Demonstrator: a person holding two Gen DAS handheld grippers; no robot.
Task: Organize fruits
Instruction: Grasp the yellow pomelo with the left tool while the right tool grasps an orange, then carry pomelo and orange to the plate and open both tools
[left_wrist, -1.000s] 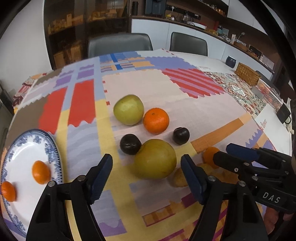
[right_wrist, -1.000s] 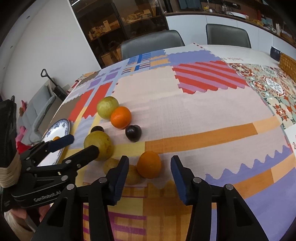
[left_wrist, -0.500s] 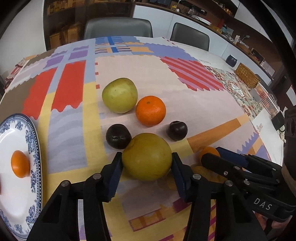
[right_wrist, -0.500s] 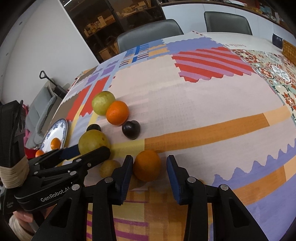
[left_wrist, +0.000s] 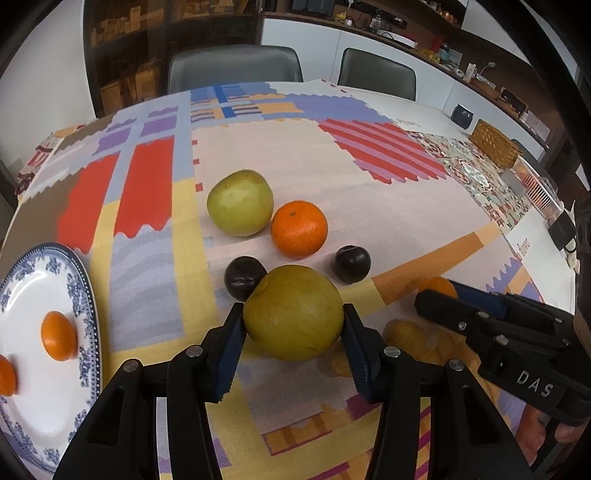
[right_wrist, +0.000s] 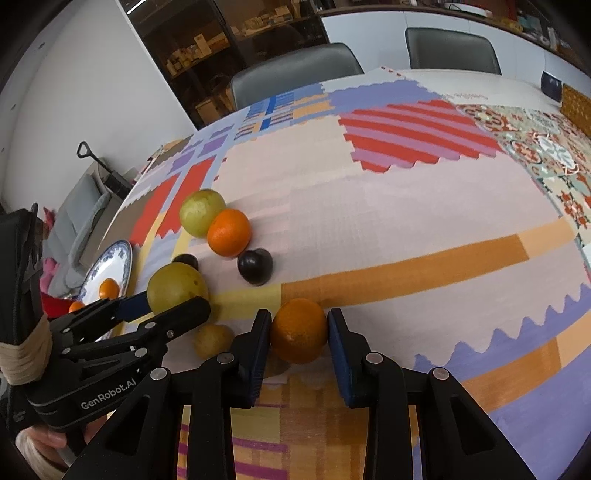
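My left gripper (left_wrist: 293, 328) is shut on a large yellow-green pear (left_wrist: 293, 316), which still rests on the patchwork cloth. My right gripper (right_wrist: 298, 334) is shut on an orange (right_wrist: 298, 330) near the front edge. Beyond lie a green pear (left_wrist: 240, 202), a second orange (left_wrist: 299, 229) and two dark plums (left_wrist: 243, 277) (left_wrist: 352, 264). A small yellowish fruit (right_wrist: 212, 339) lies between the two grippers. A blue-rimmed white plate (left_wrist: 86, 291) at the left holds two small oranges (left_wrist: 59, 335).
The round table is covered by a patchwork cloth (left_wrist: 258, 147). Two grey chairs (left_wrist: 234, 68) stand behind it. A wicker basket (left_wrist: 495, 142) and a dark bowl (left_wrist: 461, 115) sit at the far right edge.
Both grippers have moved forward and closed: the left onto the large pear, the right onto the near orange. The fruits have stayed in place.
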